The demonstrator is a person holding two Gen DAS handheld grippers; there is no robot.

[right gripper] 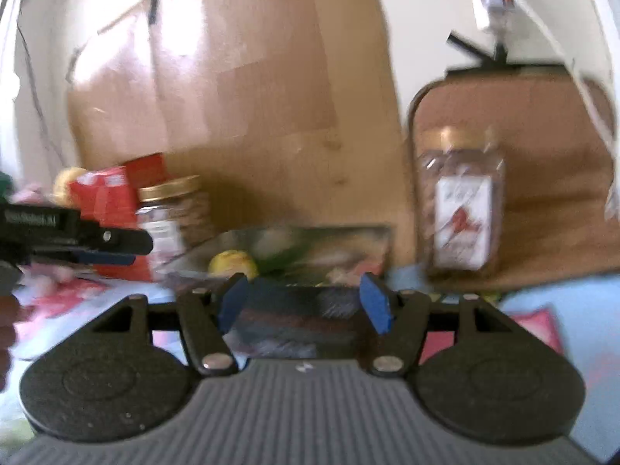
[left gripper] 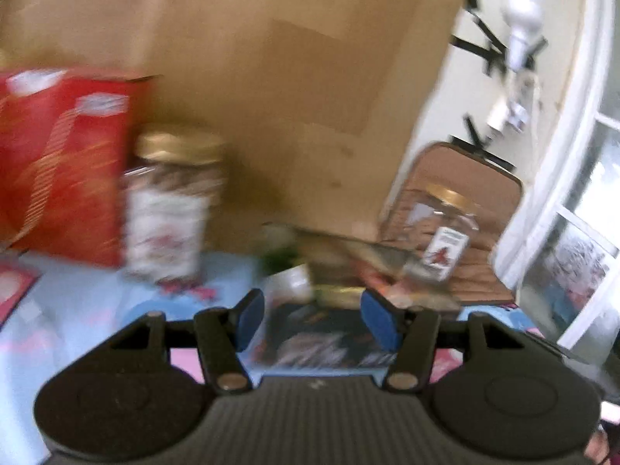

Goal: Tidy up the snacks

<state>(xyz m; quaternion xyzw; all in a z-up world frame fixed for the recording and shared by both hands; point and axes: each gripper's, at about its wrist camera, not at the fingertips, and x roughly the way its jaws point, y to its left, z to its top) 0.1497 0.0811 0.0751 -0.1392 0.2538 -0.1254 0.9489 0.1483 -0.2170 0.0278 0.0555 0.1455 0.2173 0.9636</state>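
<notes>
Step in hand: approach to the snack cluster, judged; nothing grasped yet.
Left gripper point(left gripper: 312, 319): blue pads spread, released, empty; dark printed snack packet point(left gripper: 323, 343) lying flat just below the gap.
Right gripper point(right gripper: 306, 304): pads spread, released, empty; dark flat packet point(right gripper: 298, 321) beneath the gap, contact not discernible through blur.
Snacks: gold-lidded glass jar with white label point(left gripper: 170, 209) upright beside red cardboard box point(left gripper: 64, 166); second gold-lidded clear jar point(right gripper: 461, 201) upright on brown wooden tray point(right gripper: 542, 209), well apart; crumpled foil packets point(right gripper: 294, 248) between, in front of tall brown cardboard box point(right gripper: 240, 97).
Surface: light blue patterned tablecloth point(left gripper: 89, 310).
Next move, judged: lower onto one packet, centre pads across its edge, close, carry toward tray.
</notes>
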